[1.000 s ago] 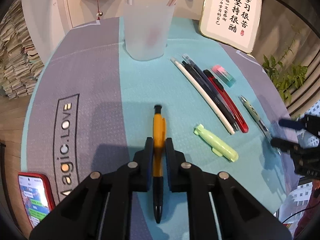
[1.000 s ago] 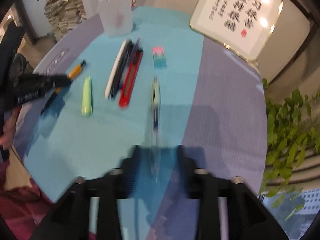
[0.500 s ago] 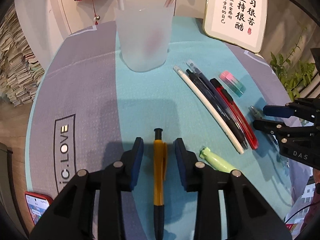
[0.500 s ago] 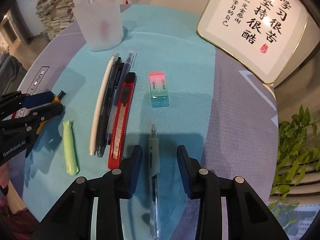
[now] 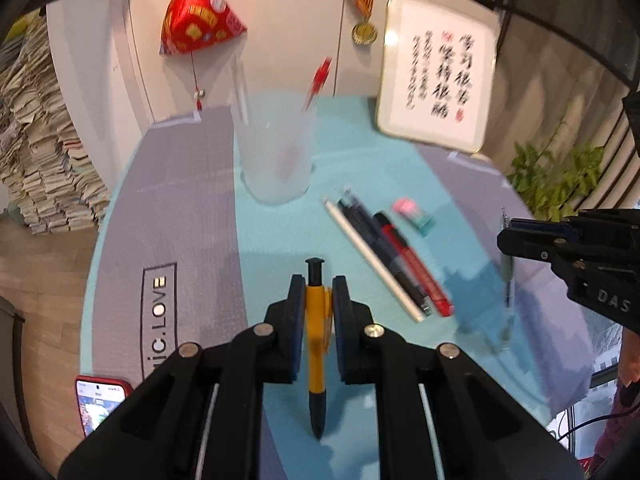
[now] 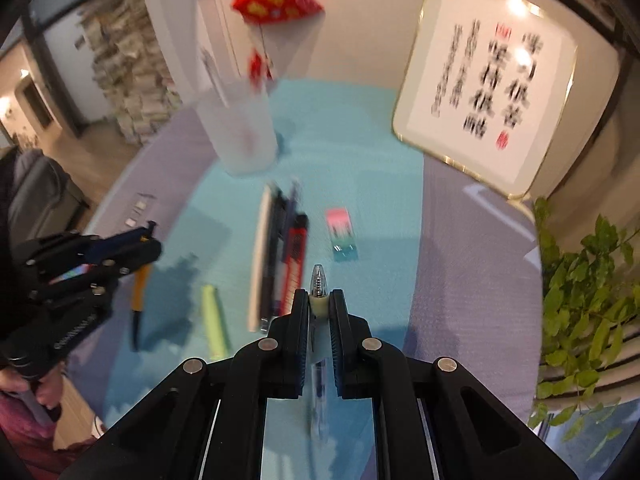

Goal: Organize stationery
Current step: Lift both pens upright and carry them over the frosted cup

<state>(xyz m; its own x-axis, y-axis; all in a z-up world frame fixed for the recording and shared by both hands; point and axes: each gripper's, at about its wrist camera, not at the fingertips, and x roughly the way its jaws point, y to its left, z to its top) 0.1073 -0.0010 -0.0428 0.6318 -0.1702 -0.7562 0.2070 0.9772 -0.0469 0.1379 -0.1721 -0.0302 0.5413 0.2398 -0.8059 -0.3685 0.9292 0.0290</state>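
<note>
The orange pen (image 5: 316, 336) is pinched in the left gripper (image 5: 317, 300) above the blue mat (image 5: 280, 232), and the clear pen (image 6: 318, 300) is pinched in the right gripper (image 6: 319, 312), with the frosted cup (image 5: 276, 156) standing farther back.

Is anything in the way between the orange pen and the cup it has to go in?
Nothing visible is. The left tongs hold the orange pen, and only bare mat lies between it and the cup straight ahead. The row of pens lies off to the right. Two pens already stand in the cup, with room left.
</note>
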